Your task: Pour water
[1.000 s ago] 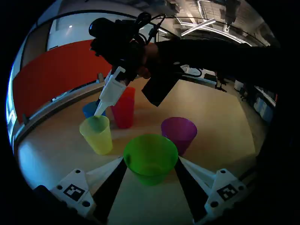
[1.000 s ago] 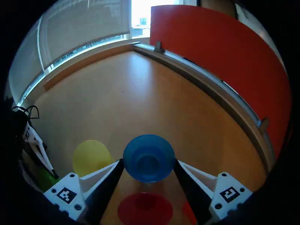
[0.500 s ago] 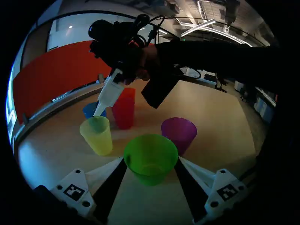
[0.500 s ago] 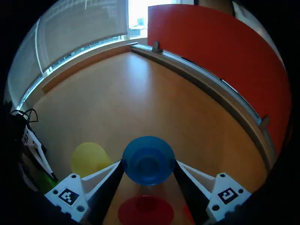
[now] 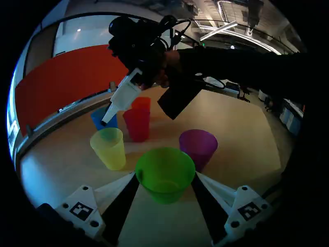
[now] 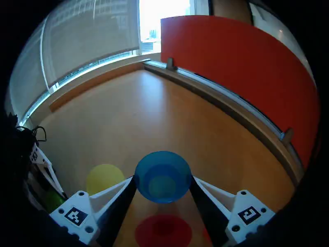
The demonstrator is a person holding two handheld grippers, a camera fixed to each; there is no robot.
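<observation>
We saw the blue cup (image 6: pixel 163 178), smooth translucent plastic with a round mouth tapering to a narrower base, sitting between the two white fingers of the right gripper (image 6: pixel 163 180); both fingers pressed against its sides, so the gripper was closed on it; from above we could not tell whether its base touched the table (image 6: pixel 156 107). The green cup (image 5: pixel 165 173), of the same tapered shape, glossy and open upward, was clamped likewise between the fingers of the left gripper (image 5: pixel 165 176); each finger of both grippers carried a square black-and-white patterned tag on its near end. Near the green cup stood a yellow cup (image 5: pixel 109 148) on one side and a purple cup (image 5: pixel 198 147) on the other; behind them stood a red cup (image 5: pixel 137 123), with an orange-red cup (image 5: pixel 142 103) just behind it. In the left gripper view a hand (image 5: pixel 162 72) in a dark sleeve (image 5: pixel 246 66) held the right gripper tilted down over the blue cup. The table was pale, smooth wood with a soft sheen; a matte red panel (image 6: pixel 246 74) ran along its far edge; slatted blinds (image 6: pixel 82 45) covered the window beyond.
</observation>
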